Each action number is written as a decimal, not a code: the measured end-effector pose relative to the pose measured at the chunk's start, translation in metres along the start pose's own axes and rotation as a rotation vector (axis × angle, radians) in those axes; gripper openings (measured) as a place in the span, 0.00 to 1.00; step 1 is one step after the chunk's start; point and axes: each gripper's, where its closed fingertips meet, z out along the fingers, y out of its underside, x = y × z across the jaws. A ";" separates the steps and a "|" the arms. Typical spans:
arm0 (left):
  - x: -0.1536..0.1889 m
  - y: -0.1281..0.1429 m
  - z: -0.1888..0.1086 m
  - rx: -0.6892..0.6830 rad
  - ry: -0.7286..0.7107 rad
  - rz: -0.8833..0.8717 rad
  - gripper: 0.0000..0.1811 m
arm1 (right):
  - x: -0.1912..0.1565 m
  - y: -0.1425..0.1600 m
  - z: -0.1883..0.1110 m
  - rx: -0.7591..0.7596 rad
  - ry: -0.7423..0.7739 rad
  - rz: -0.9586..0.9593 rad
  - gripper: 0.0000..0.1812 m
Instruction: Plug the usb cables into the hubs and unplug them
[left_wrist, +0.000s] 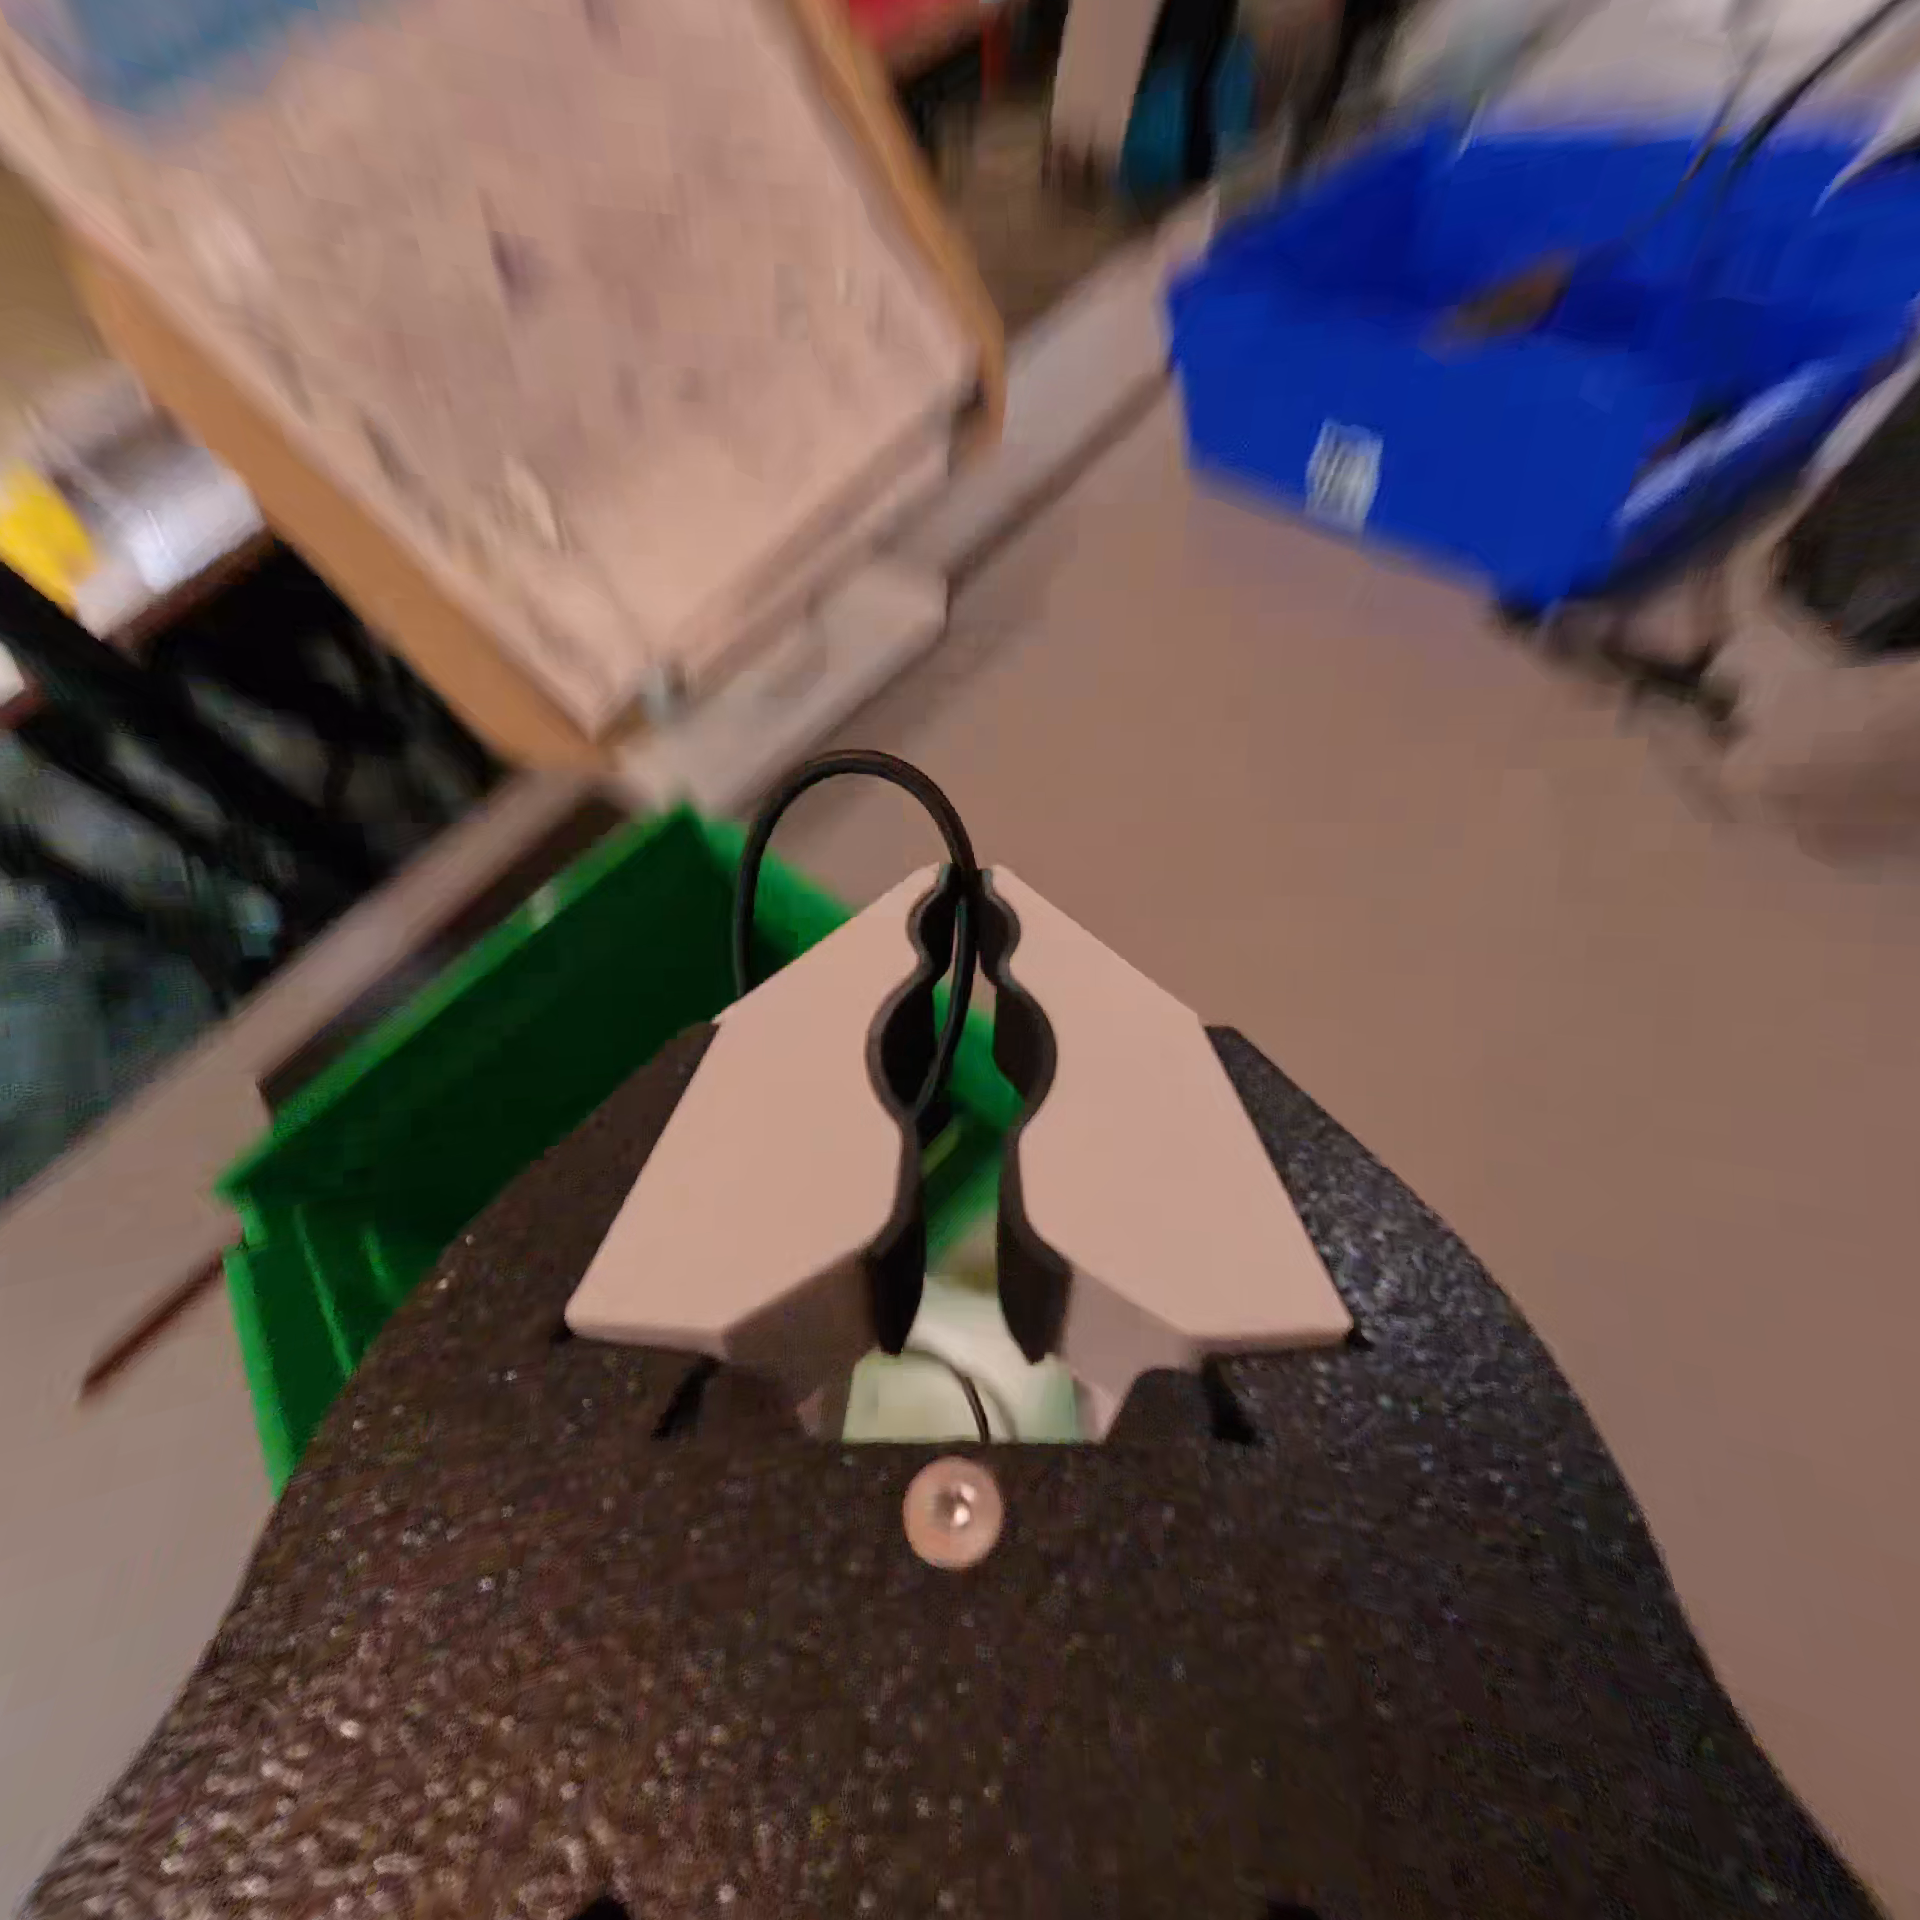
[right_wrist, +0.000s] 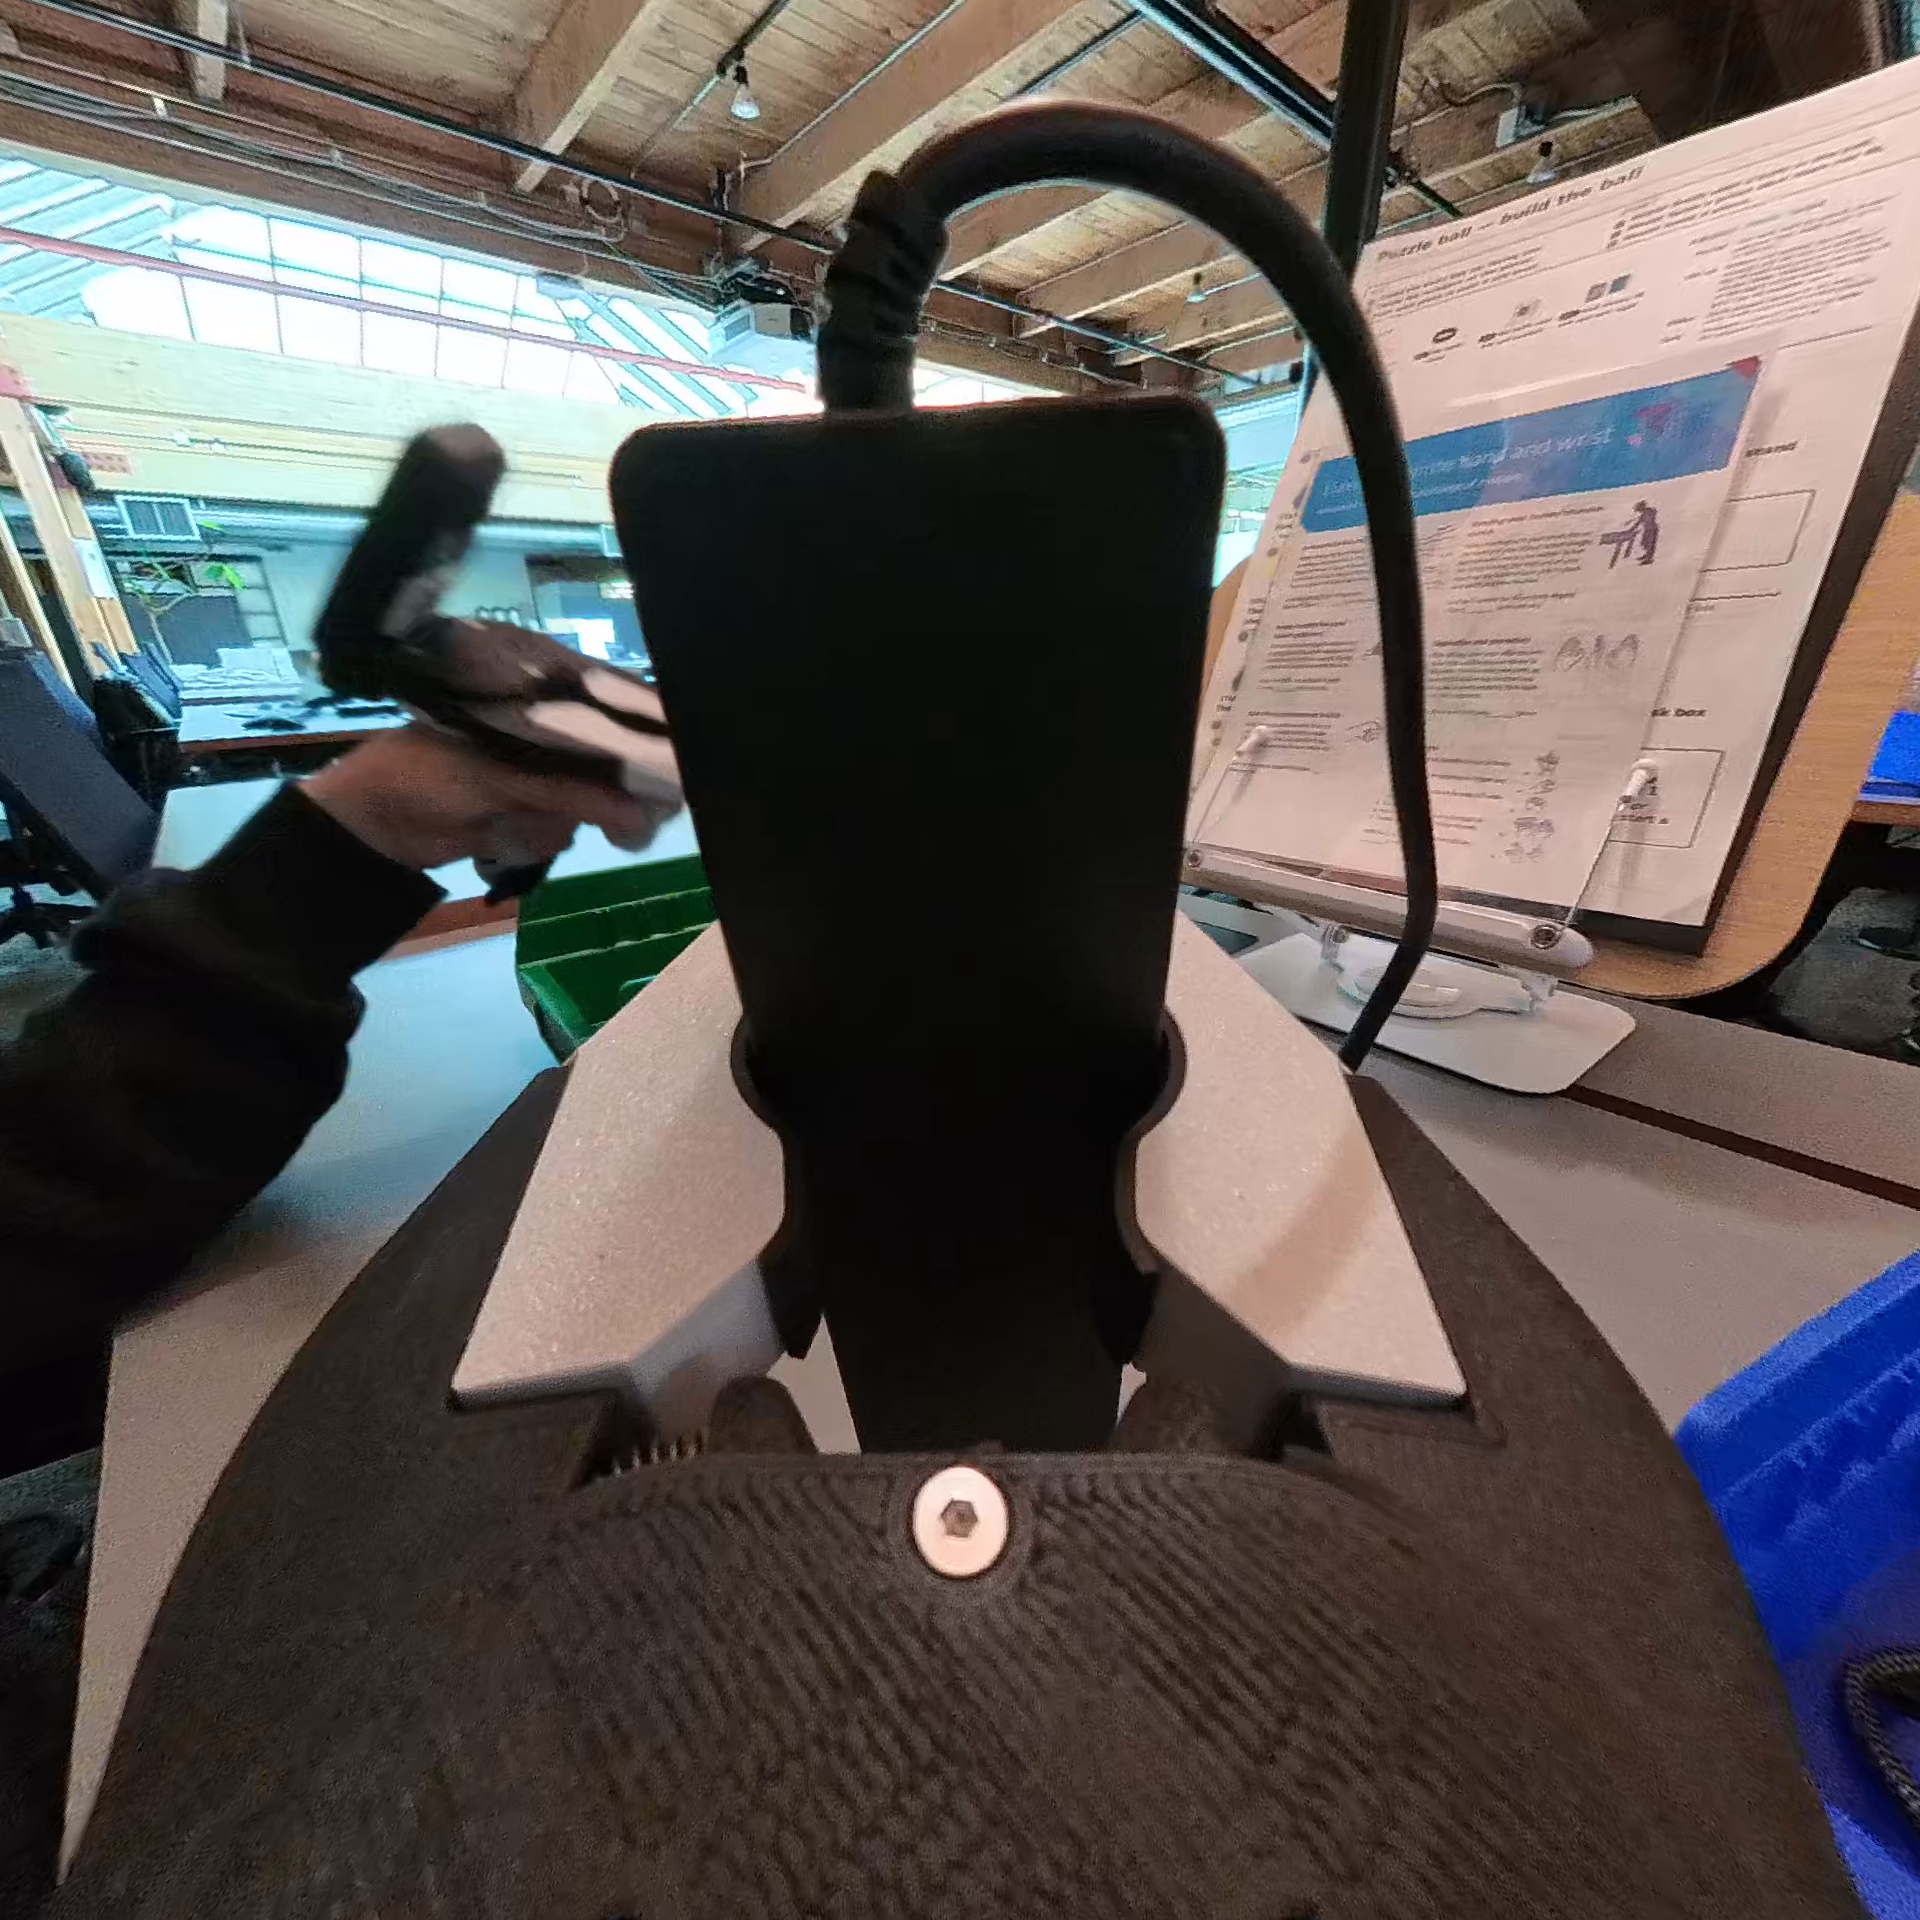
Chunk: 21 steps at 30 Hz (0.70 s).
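A: Left gripper (left_wrist: 961, 883) first: grey fingers (left_wrist: 748, 1122) almost fully closed, tips pinched on one thin black USB cable (left_wrist: 831, 774), looped up and over to the left above them.

B: Right gripper (right_wrist: 956, 1029)?

A: Opened just wide enough for one flat black hub (right_wrist: 935, 727), clamped by its near end between two scalloped grey fingers. Rounded corners, smooth, matte.

B: Cables, counted?

A: Two. Thin one in the left grip; one thick black lead (right_wrist: 1387, 623) out of the hub's far end through a ribbed collar, arched to the right and down toward the pale table (right_wrist: 1662, 1195).

B: Bins?

A: Two as well, both plastic: one green bin (left_wrist: 499, 1039) just beyond the left gripper, to the left; one blue bin (left_wrist: 1507, 364) far right, blurred.

B: Seen only from the right wrist?

A: Hub, thick lead, one tilted document stand (right_wrist: 1507, 623) with printed sheets at far right, and a left hand (right_wrist: 468, 800) in a dark sleeve (right_wrist: 208, 987) around the other gripper, blurred, above the green bin.

B: Only from the left wrist?

A: Pinched thin cable, plus something white low between the fingers, too hidden to name. Tilted brown board (left_wrist: 520, 312) far left, smeared.

B: Textures?

A: Rough, grainy black printed bodies on both grippers, one silver screw (right_wrist: 956, 1522) in each.
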 end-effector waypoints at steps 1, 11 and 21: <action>0.012 -0.028 -0.011 0.121 0.027 0.020 0.01 | 0.002 0.000 -0.001 0.001 0.006 0.000 0.35; 0.176 -0.060 -0.015 0.378 0.593 0.525 0.01 | 0.025 -0.020 -0.029 0.080 0.086 0.023 0.34; 0.233 0.055 0.022 -0.059 0.943 0.790 0.01 | 0.025 -0.016 -0.034 0.063 0.079 0.009 0.35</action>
